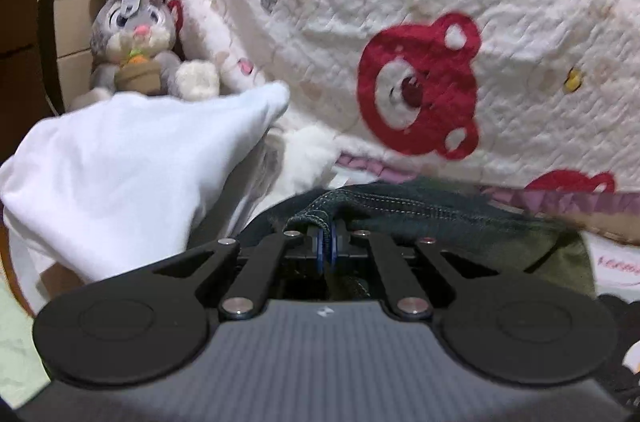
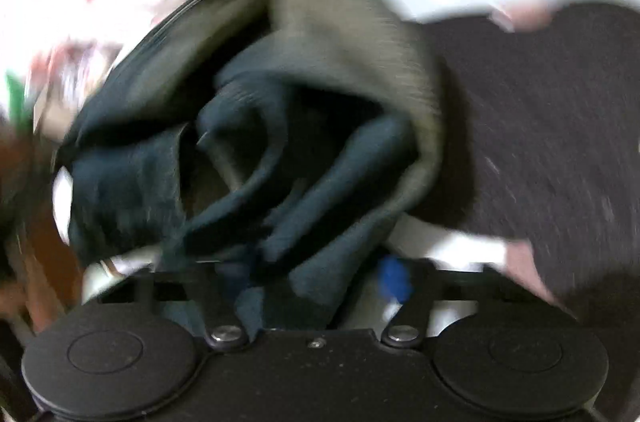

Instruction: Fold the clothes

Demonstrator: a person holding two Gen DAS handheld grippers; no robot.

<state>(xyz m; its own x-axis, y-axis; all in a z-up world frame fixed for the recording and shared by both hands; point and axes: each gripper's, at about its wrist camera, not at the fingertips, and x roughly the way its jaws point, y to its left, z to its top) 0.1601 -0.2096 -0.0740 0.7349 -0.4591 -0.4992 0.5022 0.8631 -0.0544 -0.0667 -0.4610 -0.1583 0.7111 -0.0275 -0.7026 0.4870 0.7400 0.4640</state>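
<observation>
My left gripper (image 1: 331,242) is shut on the stitched hem of a dark denim garment (image 1: 420,214), which drapes over and to the right of its blue pads. A white garment (image 1: 132,166) lies in a heap to the left of it. In the blurred right wrist view the same dark denim garment (image 2: 248,158) hangs bunched, with an olive-grey inner side (image 2: 352,34). It falls across my right gripper (image 2: 316,282). One blue pad (image 2: 394,278) shows at the right and the other is hidden by cloth, so the jaws look apart.
A white quilt with red bear heads (image 1: 420,34) covers the bed behind. A grey plush rabbit (image 1: 136,34) sits at the far left by cardboard boxes (image 1: 72,30). In the right wrist view a dark fuzzy surface (image 2: 540,126) lies to the right.
</observation>
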